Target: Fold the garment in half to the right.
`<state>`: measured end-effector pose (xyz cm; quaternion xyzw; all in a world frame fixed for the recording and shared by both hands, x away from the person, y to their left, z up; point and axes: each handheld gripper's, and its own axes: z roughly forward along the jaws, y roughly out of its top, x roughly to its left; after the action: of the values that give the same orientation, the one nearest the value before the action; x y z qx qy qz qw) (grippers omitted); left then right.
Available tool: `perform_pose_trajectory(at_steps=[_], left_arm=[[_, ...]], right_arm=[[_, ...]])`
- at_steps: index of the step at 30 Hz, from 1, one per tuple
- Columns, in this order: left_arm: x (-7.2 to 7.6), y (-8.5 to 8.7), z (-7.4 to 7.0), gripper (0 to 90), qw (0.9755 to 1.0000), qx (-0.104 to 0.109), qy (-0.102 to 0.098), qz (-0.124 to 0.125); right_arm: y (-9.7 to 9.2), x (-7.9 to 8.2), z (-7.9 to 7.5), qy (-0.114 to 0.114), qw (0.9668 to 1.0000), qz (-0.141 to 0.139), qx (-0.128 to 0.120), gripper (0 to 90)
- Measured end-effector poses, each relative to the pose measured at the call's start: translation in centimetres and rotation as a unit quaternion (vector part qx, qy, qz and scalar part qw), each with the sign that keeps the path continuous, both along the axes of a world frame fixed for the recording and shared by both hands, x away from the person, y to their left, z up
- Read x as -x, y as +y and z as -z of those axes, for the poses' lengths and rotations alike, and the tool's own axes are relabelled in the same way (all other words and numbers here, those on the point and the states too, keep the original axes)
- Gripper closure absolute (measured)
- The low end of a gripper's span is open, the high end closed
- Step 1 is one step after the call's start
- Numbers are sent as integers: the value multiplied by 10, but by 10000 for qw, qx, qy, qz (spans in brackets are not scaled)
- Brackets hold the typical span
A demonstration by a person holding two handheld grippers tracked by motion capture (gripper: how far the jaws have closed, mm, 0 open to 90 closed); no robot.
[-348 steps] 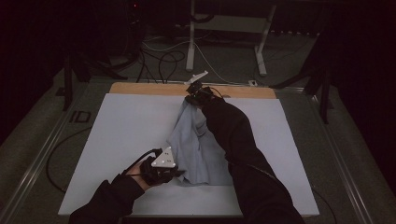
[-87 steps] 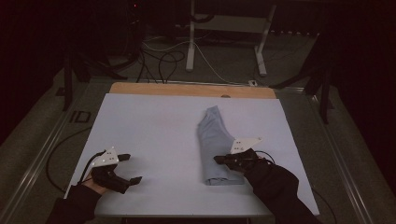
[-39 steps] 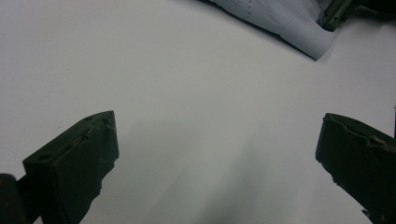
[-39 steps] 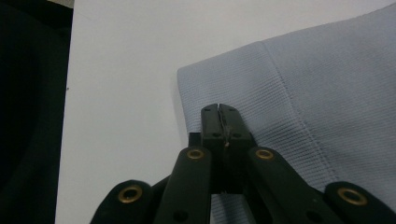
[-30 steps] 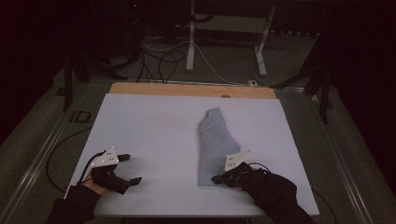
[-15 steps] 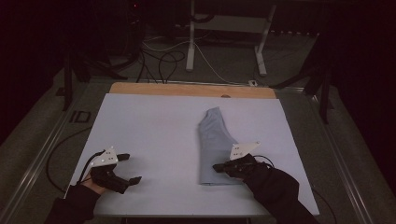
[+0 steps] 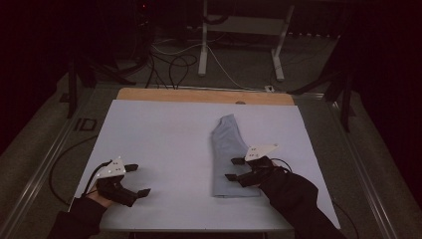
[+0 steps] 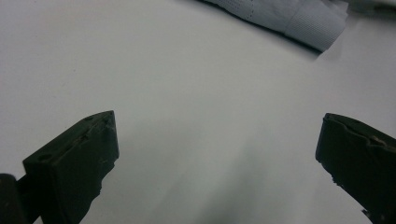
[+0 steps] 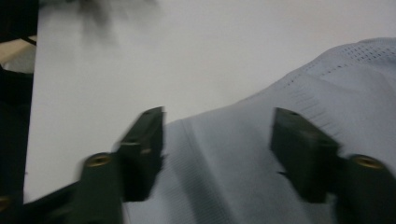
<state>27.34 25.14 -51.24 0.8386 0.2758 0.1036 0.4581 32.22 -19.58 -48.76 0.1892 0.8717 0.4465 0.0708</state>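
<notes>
A white table (image 7: pixel 164 139) with a wooden far edge (image 7: pixel 199 95); behind it, cables (image 7: pixel 171 64) and what look like stand legs (image 7: pixel 204 45).

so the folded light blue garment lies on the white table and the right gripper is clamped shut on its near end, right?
Not clamped: the right gripper has just been opening, its jaws apart over the folded light blue garment, as the right gripper view shows. The garment does lie on the white table.

Bare table (image 7: pixel 164 139) lies open between both claws; only the folded cloth (image 7: pixel 229 154) interrupts it.
</notes>
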Motion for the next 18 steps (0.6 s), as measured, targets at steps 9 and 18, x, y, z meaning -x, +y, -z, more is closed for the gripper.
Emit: perform_pose_trajectory(at_steps=[9, 18], left_arm=[[0, 0, -1, 4, 10000, 18, -7, 2], [1, 1, -2, 5, 10000, 32, -28, 22]], right_arm=[[5, -10, 1, 236, 9997, -50, -11, 86], [8, -12, -2, 61, 10000, 17, -65, 83]])
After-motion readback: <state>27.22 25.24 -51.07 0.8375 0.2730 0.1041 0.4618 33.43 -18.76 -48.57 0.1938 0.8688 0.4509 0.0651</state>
